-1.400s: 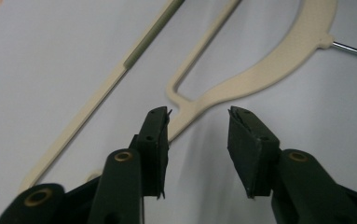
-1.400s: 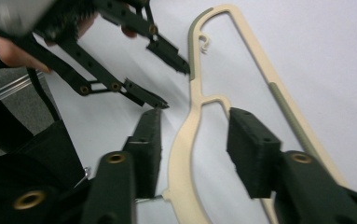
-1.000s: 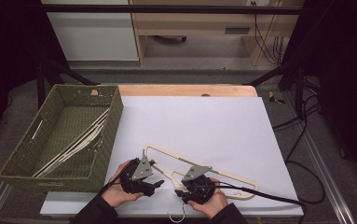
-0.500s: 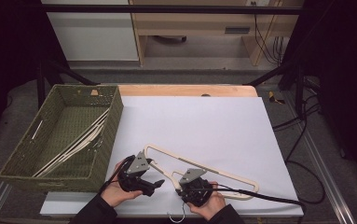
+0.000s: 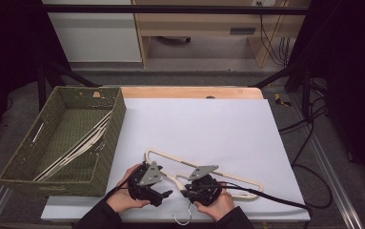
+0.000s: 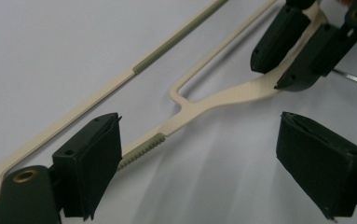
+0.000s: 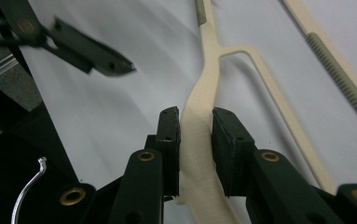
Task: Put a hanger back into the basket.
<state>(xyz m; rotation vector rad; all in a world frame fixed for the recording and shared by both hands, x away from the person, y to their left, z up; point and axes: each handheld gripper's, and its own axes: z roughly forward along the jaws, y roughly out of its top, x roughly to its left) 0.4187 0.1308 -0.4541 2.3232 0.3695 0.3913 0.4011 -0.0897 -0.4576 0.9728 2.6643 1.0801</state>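
A cream hanger point(image 5: 228, 177) lies flat on the white sheet point(image 5: 208, 129), its metal hook point(image 5: 182, 220) toward the near edge. My right gripper point(image 7: 195, 116) is shut on the hanger's neck point(image 7: 206, 79), one pad pressing on each side. In the high view my right gripper point(image 5: 186, 189) points left. My left gripper point(image 5: 167, 187) faces it from the left. In the left gripper view my left gripper point(image 6: 197, 135) has just been opening and stands wide. The hanger's ribbed arm point(image 6: 143, 148) runs beside one pad, unpinched.
A green woven basket point(image 5: 118, 124) stands at the left of the table with several pale hangers point(image 5: 80, 148) in it. A black cable point(image 5: 275, 199) trails right from my right gripper. The sheet's near edge lies just below the hands.
Both hands keep almost the same place. The hanger lies as it did.
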